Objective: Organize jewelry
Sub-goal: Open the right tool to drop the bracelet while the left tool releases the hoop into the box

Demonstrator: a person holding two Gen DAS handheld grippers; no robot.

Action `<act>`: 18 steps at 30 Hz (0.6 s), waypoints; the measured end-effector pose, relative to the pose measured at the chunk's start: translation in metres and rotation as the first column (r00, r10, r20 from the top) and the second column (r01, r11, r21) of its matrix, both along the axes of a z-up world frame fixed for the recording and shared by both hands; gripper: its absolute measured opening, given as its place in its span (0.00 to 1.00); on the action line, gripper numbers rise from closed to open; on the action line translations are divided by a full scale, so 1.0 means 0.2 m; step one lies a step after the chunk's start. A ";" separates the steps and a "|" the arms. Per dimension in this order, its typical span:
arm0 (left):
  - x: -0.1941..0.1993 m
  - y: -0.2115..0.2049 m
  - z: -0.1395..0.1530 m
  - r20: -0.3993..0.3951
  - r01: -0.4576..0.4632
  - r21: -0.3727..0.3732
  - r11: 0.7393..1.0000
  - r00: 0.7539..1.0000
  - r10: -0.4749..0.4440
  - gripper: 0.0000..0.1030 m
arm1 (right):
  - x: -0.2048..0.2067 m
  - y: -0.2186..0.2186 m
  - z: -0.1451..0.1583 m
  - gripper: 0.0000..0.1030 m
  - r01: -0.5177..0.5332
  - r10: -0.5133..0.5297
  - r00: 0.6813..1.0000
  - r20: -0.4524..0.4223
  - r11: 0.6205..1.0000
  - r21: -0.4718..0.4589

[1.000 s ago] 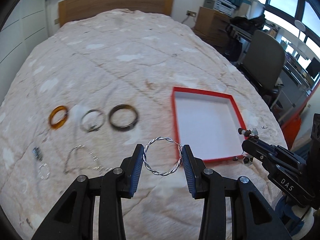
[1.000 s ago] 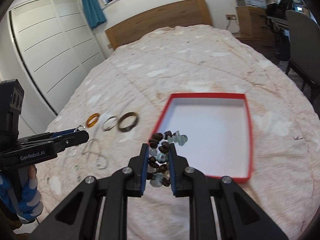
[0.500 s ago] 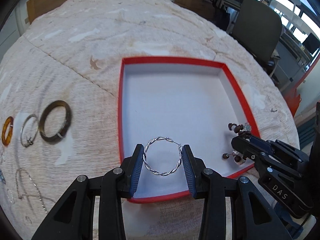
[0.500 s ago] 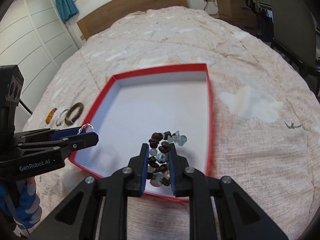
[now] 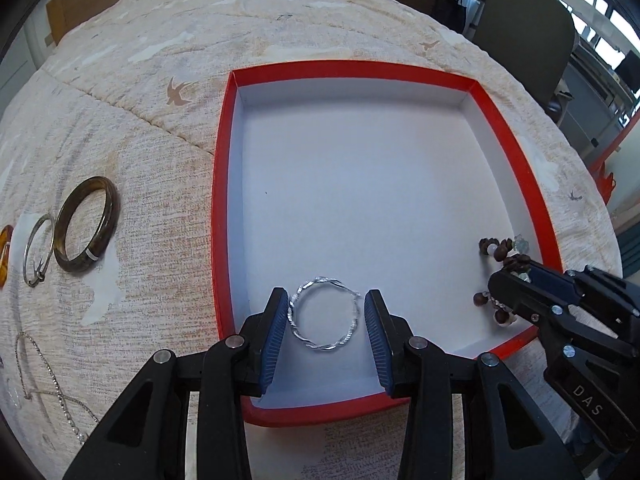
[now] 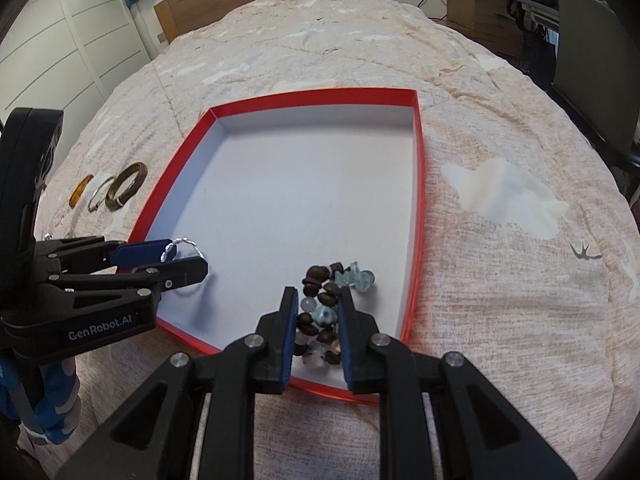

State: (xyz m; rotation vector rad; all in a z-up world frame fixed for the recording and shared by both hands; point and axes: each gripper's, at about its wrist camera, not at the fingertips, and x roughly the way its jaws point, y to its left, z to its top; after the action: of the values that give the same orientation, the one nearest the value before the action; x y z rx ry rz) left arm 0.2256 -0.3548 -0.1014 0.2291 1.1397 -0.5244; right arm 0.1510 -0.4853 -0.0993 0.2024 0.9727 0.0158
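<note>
A red box with a white floor point(image 5: 221, 184) point(image 6: 418, 184) lies on the bed. My left gripper point(image 5: 325, 318) is shut on a twisted silver bangle point(image 5: 324, 314) and holds it over the box's near left corner; it shows from the side in the right wrist view point(image 6: 182, 256). My right gripper point(image 6: 318, 312) is shut on a beaded bracelet of brown and pale blue beads point(image 6: 320, 316), held over the box's near right part; its beads hang from its tip in the left wrist view point(image 5: 502, 256).
On the quilt left of the box lie a dark brown bangle point(image 5: 86, 230) point(image 6: 126, 186), a thin silver ring bangle point(image 5: 38, 252), an amber bangle point(image 5: 5, 254) and a thin chain point(image 5: 48, 380). An office chair point(image 5: 524, 28) and desk stand right of the bed.
Both grippers have moved forward and down over the red box with their jewelry still held. The box now fills both views.
</note>
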 end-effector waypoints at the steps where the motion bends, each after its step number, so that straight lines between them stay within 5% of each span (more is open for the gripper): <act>1: 0.00 -0.01 0.00 0.002 0.001 0.003 1.000 1.000 -0.001 0.38 | 0.00 0.00 0.00 0.18 -0.003 0.003 1.000 -0.005 1.000 -0.008; 18: -0.02 0.03 0.07 -0.011 -0.012 -0.038 0.999 1.000 0.012 0.51 | -0.16 -0.05 0.19 0.35 0.010 -0.008 1.000 0.025 0.999 -0.047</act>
State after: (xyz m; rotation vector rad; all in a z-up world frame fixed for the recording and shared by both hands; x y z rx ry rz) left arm 0.2212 -0.3479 -0.0875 0.1869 1.1399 -0.5364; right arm 0.1191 -0.4958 -0.0604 0.1627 0.9463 -0.0129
